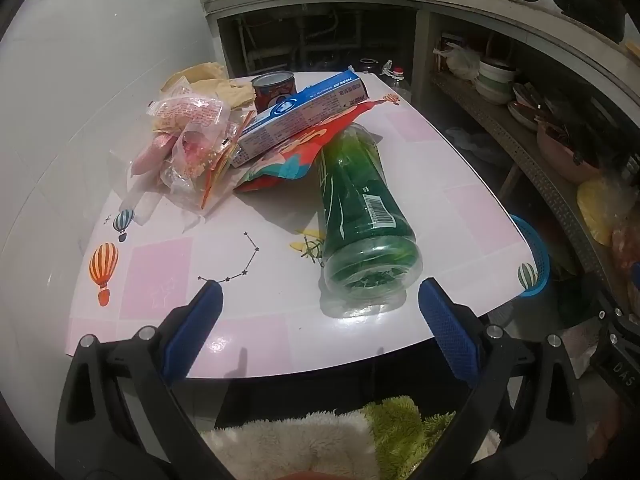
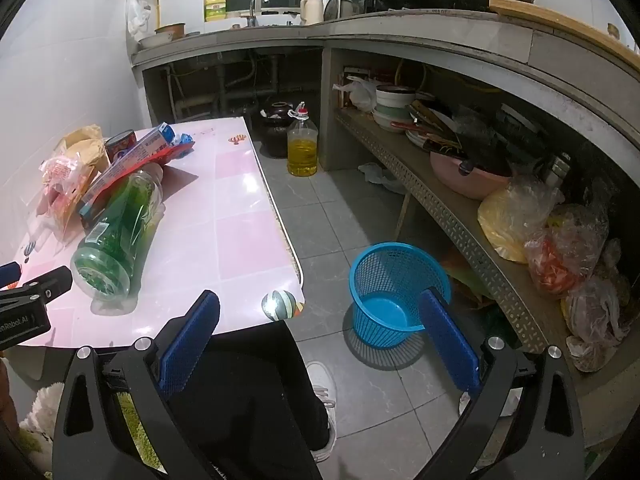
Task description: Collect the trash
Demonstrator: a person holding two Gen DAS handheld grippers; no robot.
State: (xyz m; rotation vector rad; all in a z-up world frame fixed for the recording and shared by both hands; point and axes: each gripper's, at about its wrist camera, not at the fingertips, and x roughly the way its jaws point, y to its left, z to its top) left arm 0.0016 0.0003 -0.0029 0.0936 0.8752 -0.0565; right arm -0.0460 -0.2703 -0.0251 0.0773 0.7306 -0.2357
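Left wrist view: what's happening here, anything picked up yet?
Nothing is held yet. A person holds two claws, both open and empty. The left claw hovers over the near edge of the pink-tiled table, facing the green plastic bottle lying on its side beside a blue toothpaste box and crumpled clear wrappers. The right claw points toward the blue mesh plastic basket on the floor.

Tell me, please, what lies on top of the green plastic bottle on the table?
The neck end of the green bottle is covered by a red snack wrapper, and a blue-and-white toothpaste box rests on that wrapper. The bottle's cap is hidden beneath them.
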